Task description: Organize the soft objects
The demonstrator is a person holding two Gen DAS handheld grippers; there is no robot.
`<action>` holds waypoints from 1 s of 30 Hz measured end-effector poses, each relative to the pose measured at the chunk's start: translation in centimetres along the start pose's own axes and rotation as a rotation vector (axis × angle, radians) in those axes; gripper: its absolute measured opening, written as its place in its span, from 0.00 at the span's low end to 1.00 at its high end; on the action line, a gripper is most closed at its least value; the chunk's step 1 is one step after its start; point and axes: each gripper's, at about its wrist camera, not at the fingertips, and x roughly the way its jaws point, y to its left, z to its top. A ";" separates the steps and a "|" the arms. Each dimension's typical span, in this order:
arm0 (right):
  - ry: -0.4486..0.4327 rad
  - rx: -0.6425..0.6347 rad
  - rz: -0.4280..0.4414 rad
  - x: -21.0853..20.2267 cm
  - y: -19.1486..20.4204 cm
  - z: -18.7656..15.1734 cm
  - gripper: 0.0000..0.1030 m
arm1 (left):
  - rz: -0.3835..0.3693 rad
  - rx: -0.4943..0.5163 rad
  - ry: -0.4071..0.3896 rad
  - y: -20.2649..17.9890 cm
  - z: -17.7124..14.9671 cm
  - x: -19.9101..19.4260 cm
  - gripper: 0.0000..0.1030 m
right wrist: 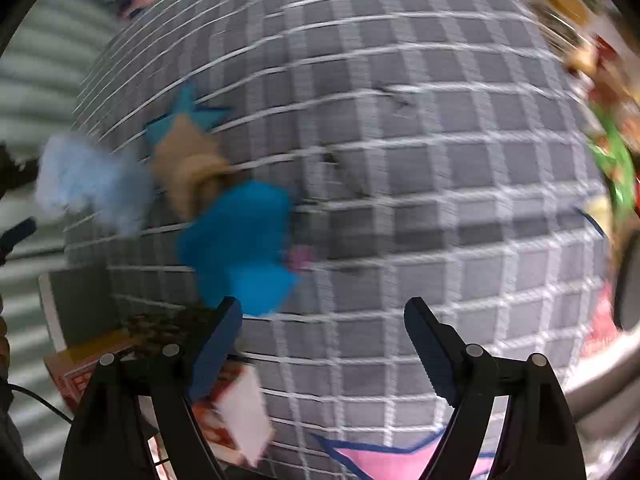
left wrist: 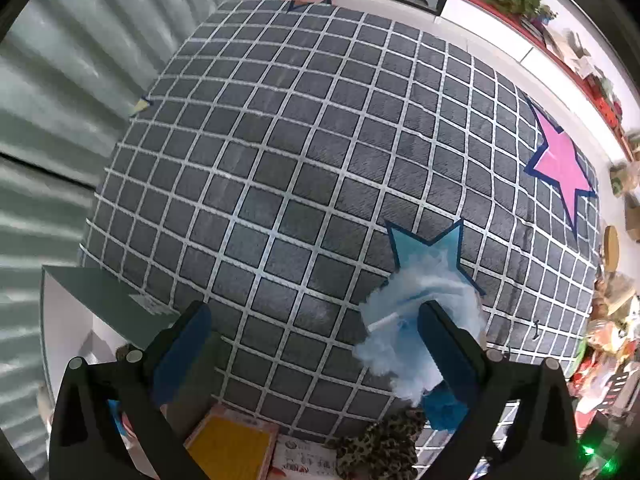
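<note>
A fluffy pale blue soft toy (left wrist: 416, 320) is being seen beside the right jaw of the left gripper (left wrist: 316, 344). It is lying on the grey checked mat with white lines (left wrist: 280, 160), over a blue star patch (left wrist: 430, 244). The left jaws are being held wide apart, and nothing is being squeezed between them. The toy is touching the outside of one jaw, not the gap.

The jaws of the right gripper (right wrist: 324, 344) are also being held apart, with nothing between them. A bright blue soft cloth thing (right wrist: 240, 244) is being seen just ahead of the left jaw, with a tan soft thing (right wrist: 188, 168) farther ahead and the pale blue toy farthest off to the left. This view is blurred.

These things are probably light and squashy. The thick middle is likely best pinched, since loose fluff could be pulled out and slip away.
</note>
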 end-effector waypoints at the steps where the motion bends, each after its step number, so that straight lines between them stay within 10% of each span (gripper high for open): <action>1: 0.007 -0.023 0.007 0.0 1.2 0.9 0.82 | -0.001 0.000 0.009 -0.1 -0.2 0.2 1.00; 12: 0.025 -0.157 -0.071 5.3 6.2 2.9 0.81 | 0.058 -0.067 0.020 1.1 2.3 2.0 1.00; 15: 0.005 -0.185 -0.093 5.4 6.8 2.7 0.44 | 0.123 -0.126 -0.032 2.9 4.6 0.9 1.00; 21: -0.007 -0.119 -0.010 3.4 3.8 2.6 0.40 | 0.068 -0.128 -0.040 3.1 5.0 -0.4 1.00; 30: -0.034 -0.065 0.041 0.5 1.2 0.9 0.40 | 0.008 -0.211 0.156 0.4 4.3 7.1 1.00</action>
